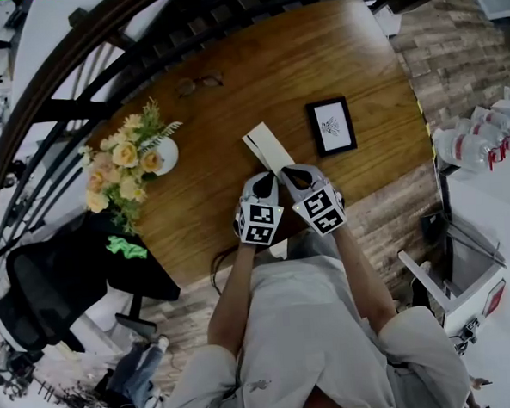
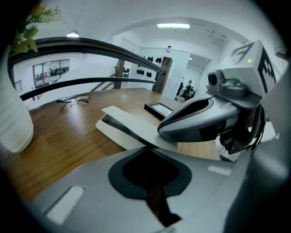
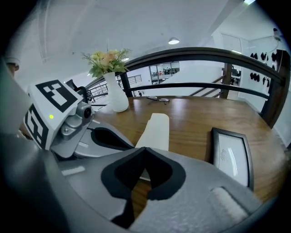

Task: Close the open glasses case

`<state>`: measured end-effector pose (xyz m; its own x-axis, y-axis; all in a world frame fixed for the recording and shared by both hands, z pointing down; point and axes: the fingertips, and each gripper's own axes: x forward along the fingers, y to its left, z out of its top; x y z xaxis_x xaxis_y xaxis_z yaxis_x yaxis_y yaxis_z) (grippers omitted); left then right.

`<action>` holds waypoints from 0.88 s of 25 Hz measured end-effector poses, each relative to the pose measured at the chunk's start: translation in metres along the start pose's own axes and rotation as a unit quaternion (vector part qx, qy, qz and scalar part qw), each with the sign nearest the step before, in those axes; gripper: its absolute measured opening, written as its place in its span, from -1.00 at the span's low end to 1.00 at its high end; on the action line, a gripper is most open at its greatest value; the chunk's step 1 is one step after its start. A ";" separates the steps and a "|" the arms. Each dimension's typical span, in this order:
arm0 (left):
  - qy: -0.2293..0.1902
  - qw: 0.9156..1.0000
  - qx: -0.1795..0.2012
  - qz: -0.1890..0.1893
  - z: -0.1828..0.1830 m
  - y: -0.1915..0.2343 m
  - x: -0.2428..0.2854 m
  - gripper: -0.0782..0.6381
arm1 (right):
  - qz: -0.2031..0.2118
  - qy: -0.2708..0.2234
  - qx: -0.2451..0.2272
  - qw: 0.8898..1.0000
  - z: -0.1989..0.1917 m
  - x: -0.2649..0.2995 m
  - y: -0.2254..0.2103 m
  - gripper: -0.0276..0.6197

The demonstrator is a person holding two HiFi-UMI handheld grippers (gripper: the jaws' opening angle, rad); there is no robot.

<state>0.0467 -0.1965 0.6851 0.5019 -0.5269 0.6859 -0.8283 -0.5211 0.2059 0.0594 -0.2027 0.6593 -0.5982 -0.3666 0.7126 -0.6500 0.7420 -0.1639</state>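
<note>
Glasses case lay open on the wooden table, its cream lid raised, just ahead of both tools. The left gripper and right gripper each had jaws pressed together, empty. This looked like the approach; whether a tip touched the case was unclear. Next, the lid needed pressing down flat.

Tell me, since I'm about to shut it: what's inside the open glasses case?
Only dark lining shows inside the glasses case; no glasses there. The eyeglasses lie apart on the table. The left gripper and right gripper cover its near end.
</note>
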 end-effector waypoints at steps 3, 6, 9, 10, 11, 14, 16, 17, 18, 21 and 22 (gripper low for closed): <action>-0.001 1.000 0.001 -0.003 0.001 -0.001 0.001 -0.73 | -0.001 0.003 -0.001 1.000 0.000 0.000 0.000 -0.91; 0.001 1.000 0.003 0.002 0.000 0.001 0.000 -0.73 | -0.004 0.009 -0.007 1.000 0.000 0.001 0.000 -0.91; 0.007 1.000 0.003 0.002 -0.003 0.001 -0.001 -0.73 | -0.003 0.012 -0.007 1.000 -0.002 0.003 0.002 -0.91; 0.010 1.000 0.002 0.002 -0.004 0.001 -0.001 -0.73 | -0.002 0.013 -0.007 1.000 -0.002 0.003 0.002 -0.91; 0.013 1.000 0.002 0.003 -0.005 0.001 -0.002 -0.73 | -0.002 0.014 -0.008 1.000 -0.002 0.003 0.003 -0.91; 0.016 1.000 0.003 0.004 -0.006 0.002 -0.003 -0.73 | -0.002 0.025 -0.011 1.000 -0.006 0.004 0.004 -0.91; 0.021 1.000 0.002 0.003 -0.008 0.002 -0.003 -0.73 | -0.001 0.029 -0.012 0.999 -0.007 0.004 0.005 -0.91; 0.023 1.000 0.002 0.003 -0.009 0.002 -0.004 -0.73 | 0.000 0.031 -0.012 0.999 -0.007 0.004 0.005 -0.91; 0.025 1.000 0.002 0.003 -0.010 0.002 -0.004 -0.73 | 0.001 0.031 -0.013 0.999 -0.007 0.004 0.006 -0.91; 0.028 1.000 0.002 0.003 -0.012 0.003 -0.004 -0.73 | 0.003 0.030 -0.015 0.999 -0.007 0.007 0.008 -0.91; 0.029 1.000 0.002 0.003 -0.013 0.003 -0.004 -0.73 | 0.004 0.029 -0.015 0.999 -0.008 0.007 0.009 -0.91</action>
<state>0.0387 -0.1869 0.6922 0.4821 -0.4900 0.7262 -0.8297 -0.5216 0.1988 0.0527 -0.1946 0.6683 -0.5751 -0.3284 0.7493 -0.6301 0.7619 -0.1497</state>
